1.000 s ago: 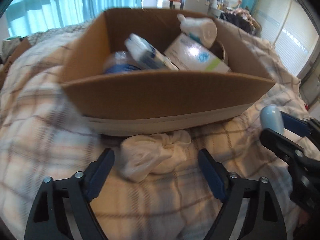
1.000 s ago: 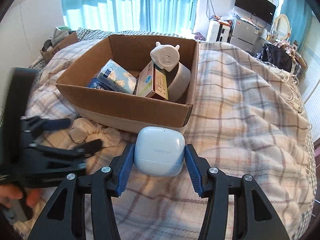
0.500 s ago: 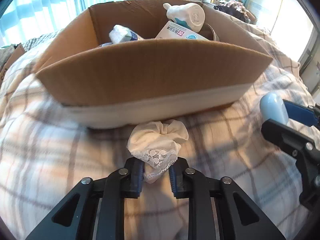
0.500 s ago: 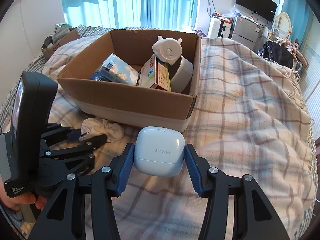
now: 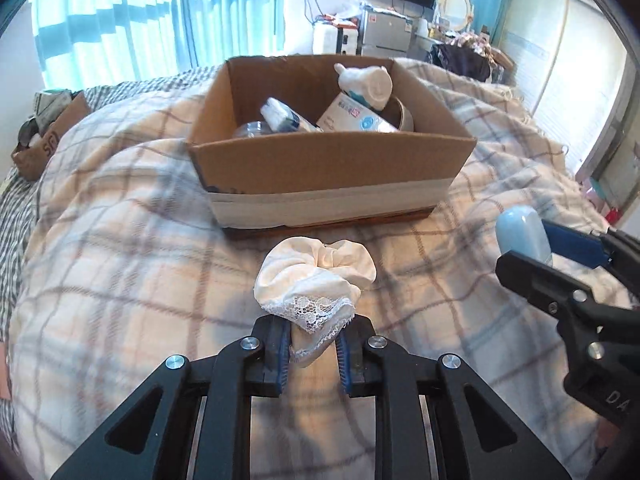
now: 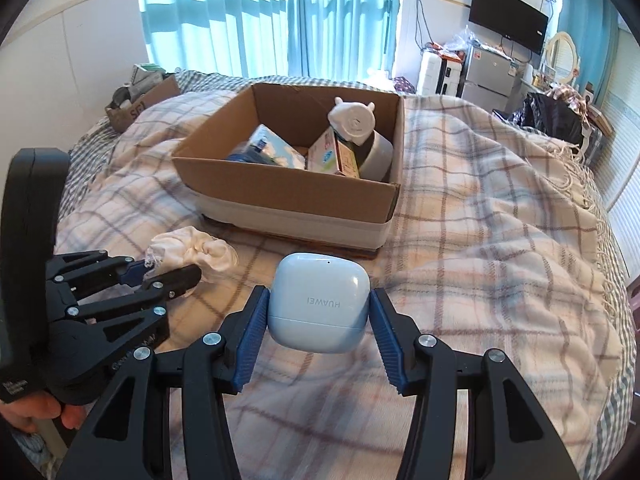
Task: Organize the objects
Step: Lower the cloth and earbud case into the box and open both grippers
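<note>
An open cardboard box (image 5: 332, 172) sits on a plaid blanket and also shows in the right wrist view (image 6: 288, 200). It holds a white pig-shaped toy (image 5: 366, 82), a medicine carton (image 5: 356, 116) and a tissue pack (image 5: 282, 116). My left gripper (image 5: 313, 346) is shut on a white lace-edged cloth (image 5: 316, 280) and holds it above the blanket in front of the box. My right gripper (image 6: 318, 322) is shut on a pale blue earbud case (image 6: 318, 300), held right of the cloth and in front of the box.
The plaid blanket (image 6: 500, 240) covers a bed. A small cardboard box (image 6: 140, 106) lies at the bed's far left. Blue curtains (image 6: 260, 20) hang behind, with a TV (image 6: 508, 20) and cluttered furniture at the back right.
My left gripper has closed on the white cloth and lifted it up and back from the box. The right gripper has stayed shut on the earbud case and risen slightly.
</note>
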